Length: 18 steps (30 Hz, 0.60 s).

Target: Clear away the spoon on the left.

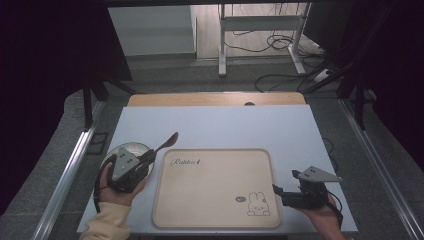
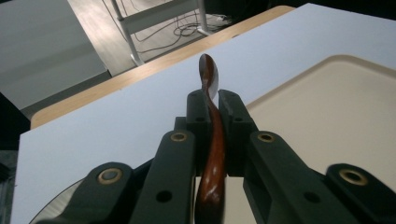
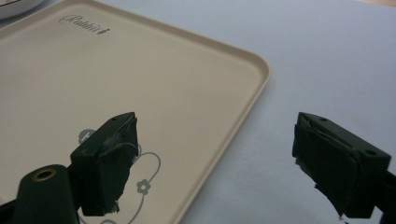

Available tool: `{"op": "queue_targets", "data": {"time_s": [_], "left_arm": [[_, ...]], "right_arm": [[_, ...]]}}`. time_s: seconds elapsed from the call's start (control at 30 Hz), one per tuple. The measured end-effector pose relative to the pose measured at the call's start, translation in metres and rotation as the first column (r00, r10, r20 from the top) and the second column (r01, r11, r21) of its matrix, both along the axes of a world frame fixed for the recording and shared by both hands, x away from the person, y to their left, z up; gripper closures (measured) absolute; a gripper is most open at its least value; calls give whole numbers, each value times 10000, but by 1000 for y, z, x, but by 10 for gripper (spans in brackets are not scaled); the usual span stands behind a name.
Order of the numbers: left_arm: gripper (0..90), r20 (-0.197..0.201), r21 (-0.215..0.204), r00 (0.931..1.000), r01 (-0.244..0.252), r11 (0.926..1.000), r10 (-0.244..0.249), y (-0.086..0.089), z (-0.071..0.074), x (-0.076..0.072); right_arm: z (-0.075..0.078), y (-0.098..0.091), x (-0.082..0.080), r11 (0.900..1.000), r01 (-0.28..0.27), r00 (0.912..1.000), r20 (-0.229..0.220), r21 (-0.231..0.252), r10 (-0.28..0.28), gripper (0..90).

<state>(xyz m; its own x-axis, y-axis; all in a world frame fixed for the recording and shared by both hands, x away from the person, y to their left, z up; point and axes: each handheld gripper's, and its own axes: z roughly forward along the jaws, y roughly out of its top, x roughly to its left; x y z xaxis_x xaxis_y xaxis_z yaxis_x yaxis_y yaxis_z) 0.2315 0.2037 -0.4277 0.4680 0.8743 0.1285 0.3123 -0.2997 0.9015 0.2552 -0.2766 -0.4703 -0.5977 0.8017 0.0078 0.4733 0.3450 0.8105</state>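
A dark brown wooden spoon (image 2: 212, 140) is clamped by its handle in my left gripper (image 2: 214, 105), which is shut on it; the spoon's bowl (image 1: 171, 138) sticks out toward the far right. That left gripper (image 1: 150, 156) hovers over a round metal plate (image 1: 131, 149) at the table's left. A beige tray (image 1: 215, 187) with a rabbit drawing lies in the middle. My right gripper (image 1: 278, 190) is open at the tray's right edge, one jaw over the tray (image 3: 140, 79), the other over the white table (image 3: 327, 65).
The white table top (image 1: 215, 125) extends beyond the tray to a wooden strip (image 1: 215, 99) at the far edge. A metal-legged stand (image 1: 260, 30) and cables lie on the floor beyond.
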Motion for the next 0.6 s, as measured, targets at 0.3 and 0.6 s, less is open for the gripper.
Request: {"op": "queue_targets", "data": {"time_s": [0.3,0.6], "left_arm": [[844,-377,211,9992,156,9997,-148,-7,-14,-4],[844,-812,365,9965,224,9991,-193,-7,-29,-8]], "right_arm": [[-1,0,0,10000,-56,10000,-51,-26,56,147],[-2,1,1,9999,-103,9999,-81,-89,102,147]]}}
